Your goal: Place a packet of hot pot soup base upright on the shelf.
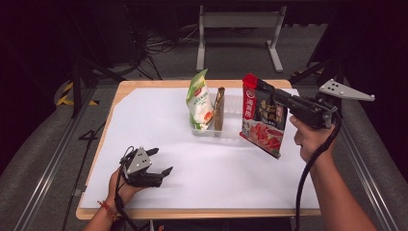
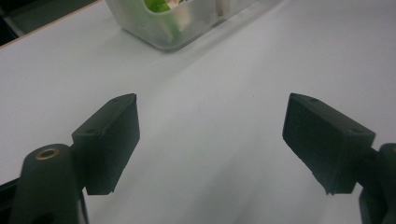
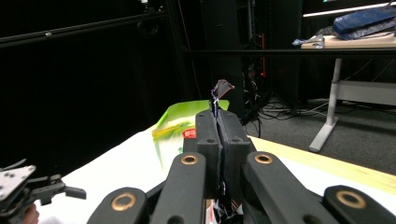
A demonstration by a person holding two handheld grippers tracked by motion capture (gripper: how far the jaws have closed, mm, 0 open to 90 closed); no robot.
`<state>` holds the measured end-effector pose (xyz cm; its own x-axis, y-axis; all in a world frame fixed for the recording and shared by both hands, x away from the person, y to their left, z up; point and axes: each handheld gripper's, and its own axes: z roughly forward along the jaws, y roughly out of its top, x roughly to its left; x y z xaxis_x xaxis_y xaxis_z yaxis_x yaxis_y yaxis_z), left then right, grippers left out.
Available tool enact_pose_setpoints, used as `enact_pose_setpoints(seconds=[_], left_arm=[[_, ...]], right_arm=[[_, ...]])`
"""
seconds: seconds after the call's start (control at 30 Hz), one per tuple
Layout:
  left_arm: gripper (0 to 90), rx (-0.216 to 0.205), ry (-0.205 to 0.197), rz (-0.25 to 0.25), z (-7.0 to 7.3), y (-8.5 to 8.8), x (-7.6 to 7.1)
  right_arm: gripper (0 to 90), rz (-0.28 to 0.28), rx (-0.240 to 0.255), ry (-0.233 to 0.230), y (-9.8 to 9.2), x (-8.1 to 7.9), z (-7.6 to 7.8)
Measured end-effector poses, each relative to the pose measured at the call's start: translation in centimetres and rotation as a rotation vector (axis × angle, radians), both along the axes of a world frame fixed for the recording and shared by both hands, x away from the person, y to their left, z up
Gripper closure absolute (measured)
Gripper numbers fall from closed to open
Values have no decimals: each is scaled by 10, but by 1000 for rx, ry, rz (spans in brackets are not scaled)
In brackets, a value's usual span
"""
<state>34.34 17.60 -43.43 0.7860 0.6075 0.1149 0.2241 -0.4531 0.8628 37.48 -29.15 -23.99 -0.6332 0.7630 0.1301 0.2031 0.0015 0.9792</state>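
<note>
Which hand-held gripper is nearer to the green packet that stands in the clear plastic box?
The right. The right hand-held gripper holds a red packet up just right of the green packet; the left hand-held gripper rests open near the table's front edge.

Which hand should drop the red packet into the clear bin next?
Right. The right tool is already shut on the red packet's top edge, holding it in the air beside the clear bin. The left tool sits open and empty near the table's front.

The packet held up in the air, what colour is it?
Mostly red packet, with dark print and a food picture; clearest in the high view.
</note>
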Motion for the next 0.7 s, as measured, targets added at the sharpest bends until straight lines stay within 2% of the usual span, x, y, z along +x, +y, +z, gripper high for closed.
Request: enact_pose_setpoints(seconds=[0.43,0.7], left_arm=[[198,1,2,-2,-1,1,0],[199,3,1,-11,-1,0,0]], right_arm=[[884,-24,-12,11,23,30,4],[884,-62,-16,22,32,51,3]])
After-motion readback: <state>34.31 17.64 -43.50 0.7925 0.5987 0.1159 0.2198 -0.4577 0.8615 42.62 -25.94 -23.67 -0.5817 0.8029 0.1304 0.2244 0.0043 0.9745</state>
